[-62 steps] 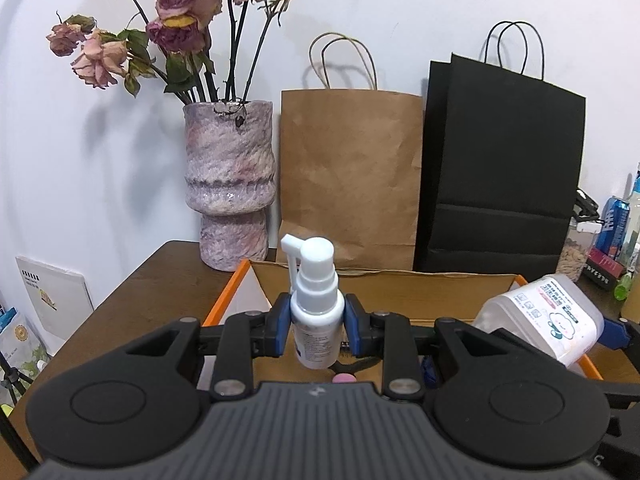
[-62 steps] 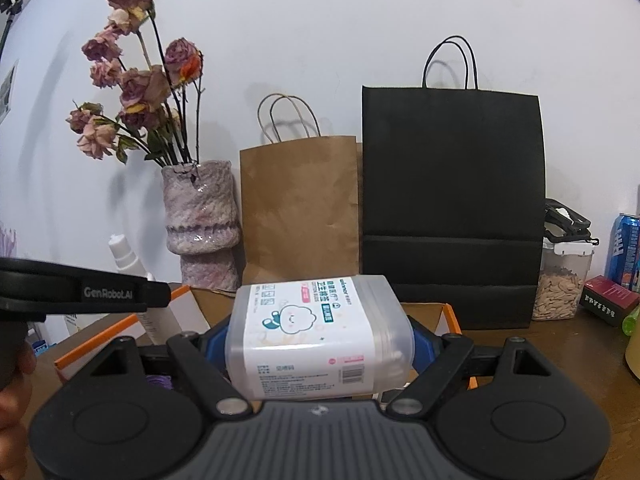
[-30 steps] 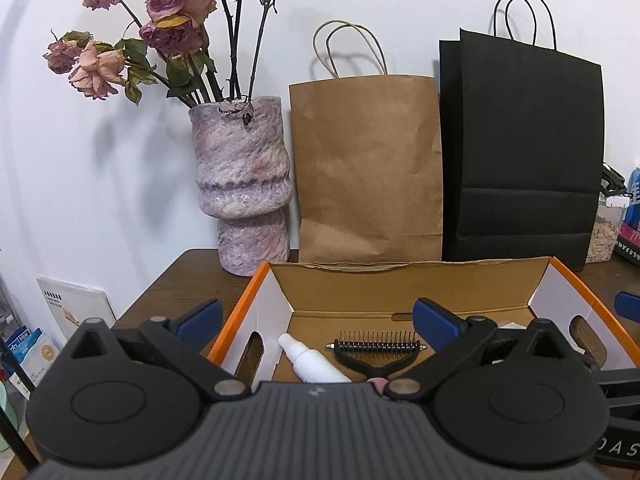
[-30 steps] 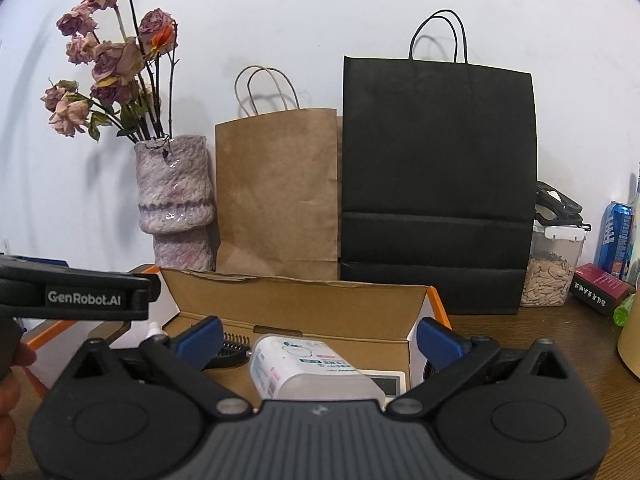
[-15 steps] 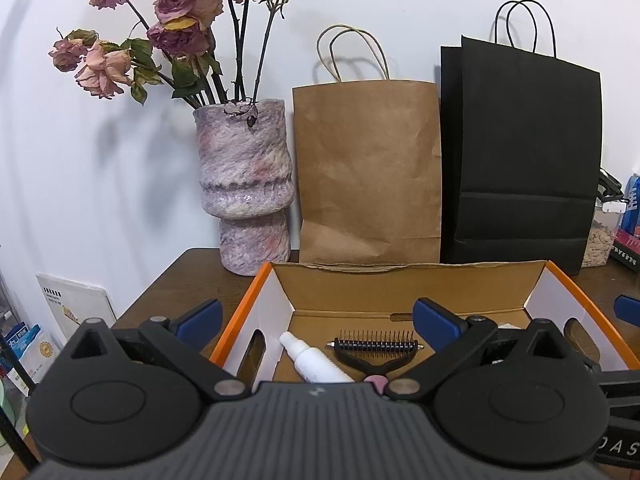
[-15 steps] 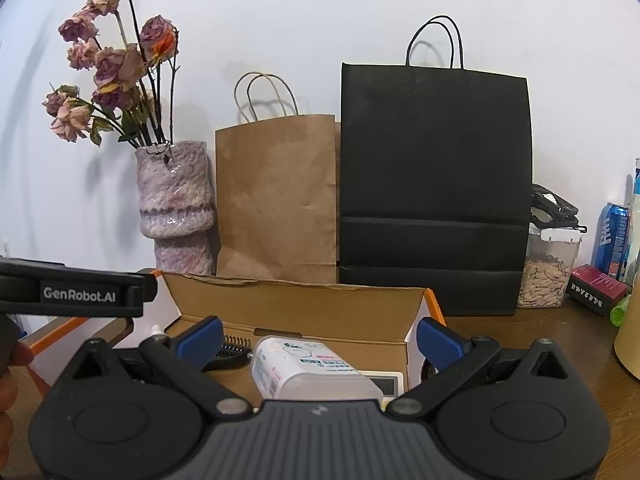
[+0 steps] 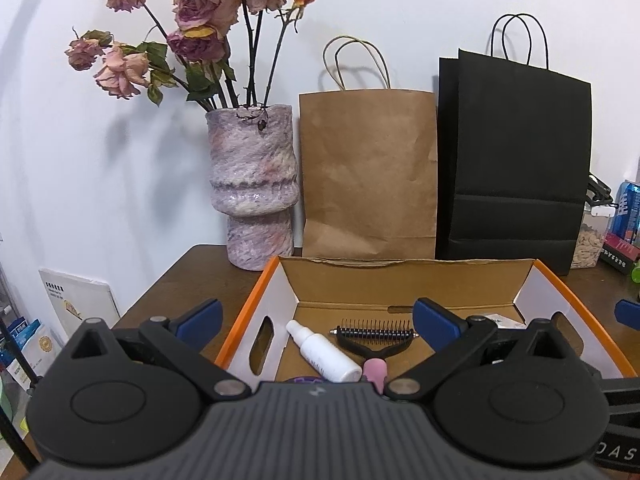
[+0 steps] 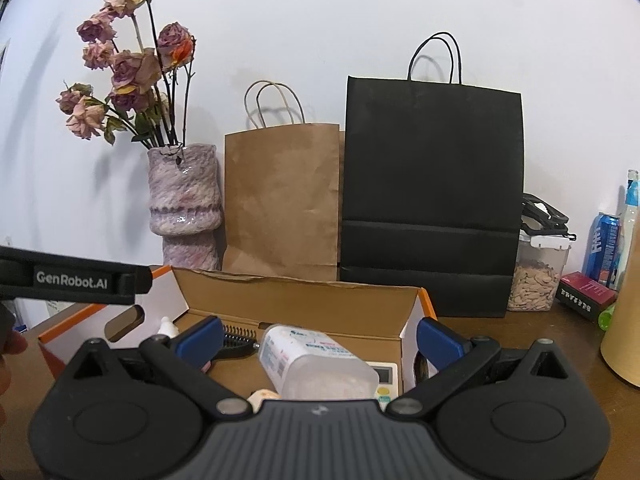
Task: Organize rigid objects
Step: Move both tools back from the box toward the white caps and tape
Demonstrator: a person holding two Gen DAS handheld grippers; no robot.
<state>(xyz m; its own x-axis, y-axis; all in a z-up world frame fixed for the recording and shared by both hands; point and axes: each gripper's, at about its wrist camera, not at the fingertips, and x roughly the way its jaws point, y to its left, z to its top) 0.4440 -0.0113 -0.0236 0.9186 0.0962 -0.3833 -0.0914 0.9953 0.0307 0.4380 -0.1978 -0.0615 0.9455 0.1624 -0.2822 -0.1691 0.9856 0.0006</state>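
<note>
An open cardboard box with orange edges (image 7: pixel 276 304) (image 8: pixel 414 312) stands on the brown table. In the left wrist view a white spray bottle (image 7: pixel 324 352) lies in it beside a black comb-like brush (image 7: pixel 374 336) with a pink handle. In the right wrist view a clear plastic container with a printed label (image 8: pixel 316 364) lies in the box, on a white device with a small screen (image 8: pixel 384 372). My left gripper (image 7: pixel 316 320) is open and empty above the box's near side. My right gripper (image 8: pixel 318 338) is open and empty, just behind the container.
A mottled pink vase of dried roses (image 7: pixel 252 184), a brown paper bag (image 7: pixel 368 172) and a black paper bag (image 7: pixel 516 160) stand against the wall behind the box. A jar of seeds (image 8: pixel 538 272), a blue can (image 8: pixel 606 244) and a red box (image 8: pixel 586 290) stand at the right.
Both grippers have opened and let go: the spray bottle and the plastic container now lie in the box. Both grippers have drawn back slightly and risen.
</note>
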